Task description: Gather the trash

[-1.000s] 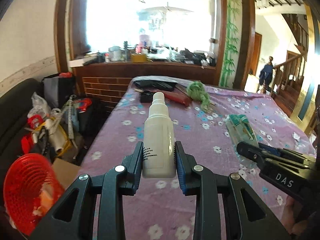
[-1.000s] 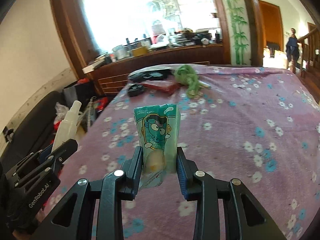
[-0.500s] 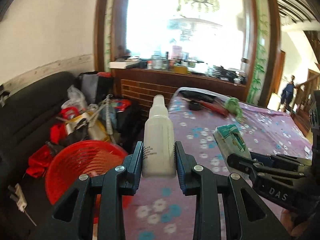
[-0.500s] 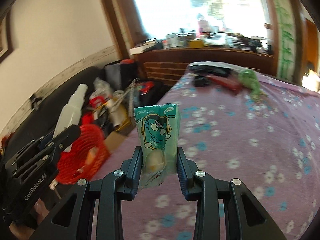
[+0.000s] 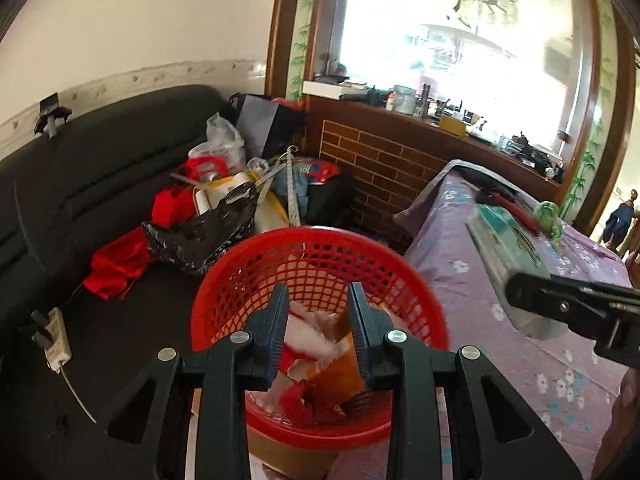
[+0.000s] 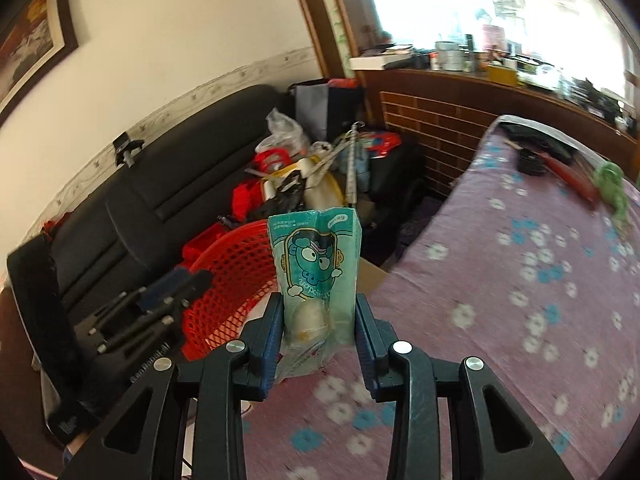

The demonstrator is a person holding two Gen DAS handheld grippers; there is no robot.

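- In the left wrist view the left gripper [image 5: 318, 330] hangs directly over the red basket [image 5: 256, 256], its jaws parted with nothing between them; through the gap show crumpled red, white and orange wrappers [image 5: 320, 364] lying in the basket.
- The gripper's black frame covers the basket's near rim, and the lower part of the basket's contents is hard to sort into separate items.
- In the right wrist view the right gripper [image 6: 318, 330] is clenched on a teal snack packet [image 6: 316, 264] with a cartoon face, held upright above the edge of the purple flowered cloth [image 6: 520, 320]; the packet's lower end is crumpled between the pads.
- The same packet appears at the right of the left view, blurred and partly behind the right gripper's black finger.
- Only the right view shows the basket from the side, beside the bed edge, with the left gripper's fingers over it; the packet hides part of its rim.
- A cardboard flap [image 6: 370, 274] lies between basket and bed.
- Farther off, a black sofa [image 5: 80, 184] carries red cloth and a black bag [image 5: 204, 232], with a heap of clutter behind.
- The window beyond the brick-patterned ledge [image 5: 380, 164] is washed out by glare.
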